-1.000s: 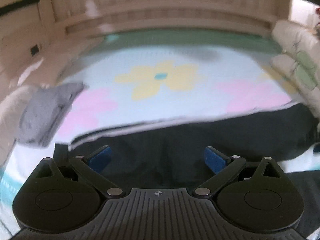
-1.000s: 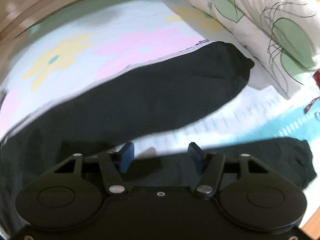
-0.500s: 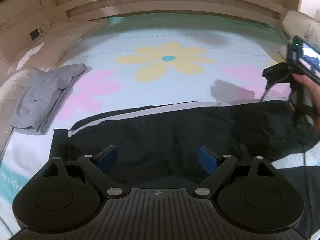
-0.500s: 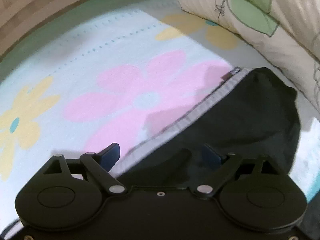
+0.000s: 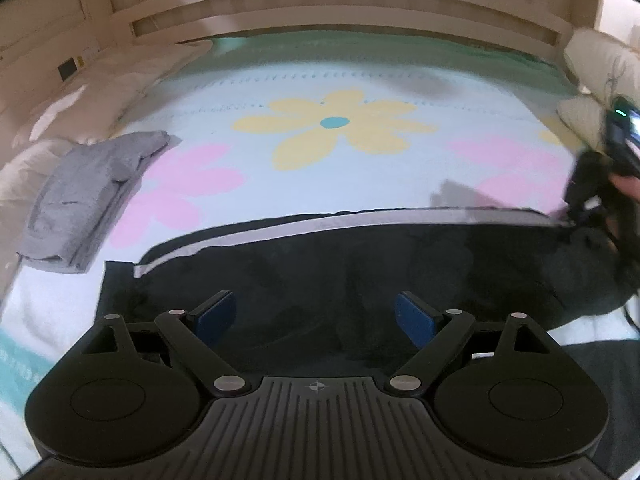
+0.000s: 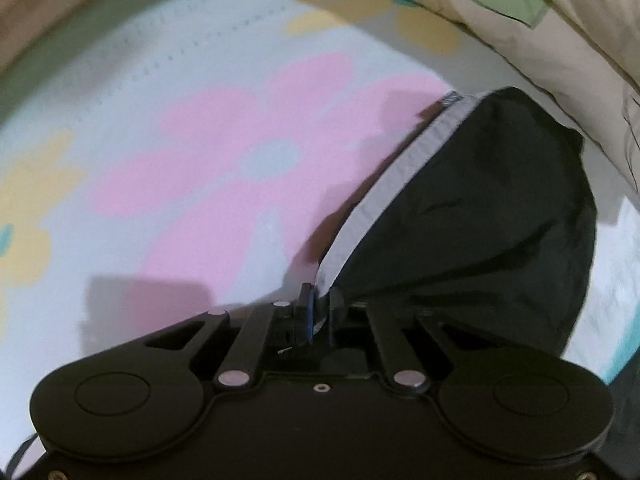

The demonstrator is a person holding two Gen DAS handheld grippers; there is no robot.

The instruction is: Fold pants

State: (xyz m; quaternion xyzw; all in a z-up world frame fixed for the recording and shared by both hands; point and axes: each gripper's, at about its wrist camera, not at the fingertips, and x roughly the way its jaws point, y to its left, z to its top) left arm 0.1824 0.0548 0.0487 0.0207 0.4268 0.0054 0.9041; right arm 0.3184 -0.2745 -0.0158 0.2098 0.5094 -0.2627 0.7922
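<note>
Change: right gripper has closed onto the grey-striped edge of the black fabric pants.
Left gripper: fingers spread wide, holding nothing, above the pants.

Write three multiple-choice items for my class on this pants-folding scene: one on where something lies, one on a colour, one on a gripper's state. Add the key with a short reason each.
1. Where does the folded grey garment lie, seen from the left wrist?
A. left of the black pants
B. on top of the pants
C. on the pillow

2. What colour is the stripe along the black pants?
A. red
B. light grey
C. yellow

3. How does the right gripper stand?
A. wide open over the bedspread
B. shut on nothing
C. shut on the pants' striped edge

Key: 1 A, it sits on the bedspread, up and left of the pants. 2 B, a pale grey band borders the black cloth. 3 C, the fingers pinch the fabric edge, while the left gripper is open.
</note>
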